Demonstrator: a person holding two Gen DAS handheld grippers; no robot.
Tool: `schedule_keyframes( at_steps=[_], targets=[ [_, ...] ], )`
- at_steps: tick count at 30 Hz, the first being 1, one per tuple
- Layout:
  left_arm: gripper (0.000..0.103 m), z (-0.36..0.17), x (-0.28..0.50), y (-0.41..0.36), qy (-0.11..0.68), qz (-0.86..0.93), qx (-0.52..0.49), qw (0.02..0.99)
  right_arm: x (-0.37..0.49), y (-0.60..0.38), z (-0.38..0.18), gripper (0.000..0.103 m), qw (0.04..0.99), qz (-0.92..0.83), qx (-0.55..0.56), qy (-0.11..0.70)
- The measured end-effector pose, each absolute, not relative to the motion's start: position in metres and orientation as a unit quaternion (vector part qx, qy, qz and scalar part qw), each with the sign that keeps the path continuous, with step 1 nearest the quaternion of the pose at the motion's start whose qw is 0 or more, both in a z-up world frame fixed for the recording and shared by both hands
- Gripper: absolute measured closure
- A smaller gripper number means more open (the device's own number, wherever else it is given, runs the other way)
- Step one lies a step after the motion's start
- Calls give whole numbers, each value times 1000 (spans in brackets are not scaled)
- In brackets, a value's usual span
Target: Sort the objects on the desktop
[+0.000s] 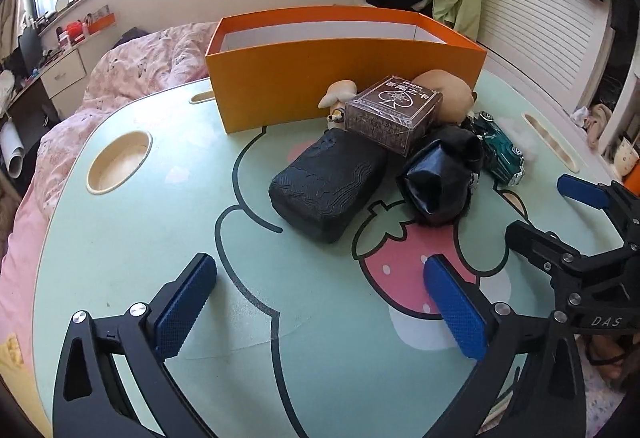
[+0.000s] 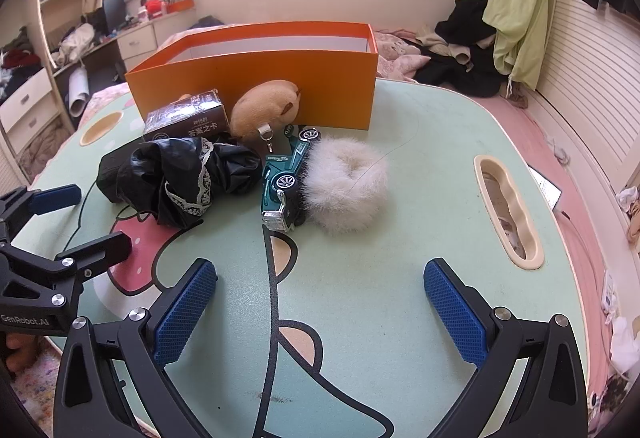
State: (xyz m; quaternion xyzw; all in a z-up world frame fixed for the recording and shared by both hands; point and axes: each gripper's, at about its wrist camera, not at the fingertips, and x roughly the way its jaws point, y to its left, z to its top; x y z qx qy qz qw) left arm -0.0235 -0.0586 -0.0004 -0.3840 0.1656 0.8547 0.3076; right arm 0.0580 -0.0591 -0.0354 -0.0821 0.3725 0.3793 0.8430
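- Clutter sits bunched ahead of both claws on the tabletop (image 2: pixel 420 166), pressed up against the near wall of the orange box (image 2: pixel 256 86), whose open top looks like the sorting target.
- Left claw (image 1: pixel 320 302) is spread wide and holds nothing; the black textured case (image 1: pixel 328 186) lies straight ahead of its fingertips, apart from them.
- Right claw (image 2: pixel 320 308) is likewise wide open and empty; the green toy car (image 2: pixel 286 178) and the white fur scrunchie (image 2: pixel 346 186) lie just ahead of it, touching one another.
- The case looks stiff and grippy; a pinch across its narrow sides should hold.
- The clear card box (image 1: pixel 394 114) rests tilted on the case's far end and against the tan plush toy (image 2: pixel 264 110). Its smooth plastic looks slippery, so take it squarely across two flat faces.
- The black plastic bag (image 2: pixel 184 174) with lace trim is limp and light; bunch a fold near the middle.
- The car is probably hard and rather heavy, and it lies on its side; grip across the body, not the wheels.
- Scrunchie and plush are soft and will compress, so close well in.
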Motion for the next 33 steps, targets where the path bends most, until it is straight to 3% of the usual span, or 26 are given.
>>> schedule_keyframes(
  at_steps=[33],
  targets=[
    [0,-2,-22,-59,170,852,-382,315,57,-59,-36,0,846,372,-76,374]
  ],
)
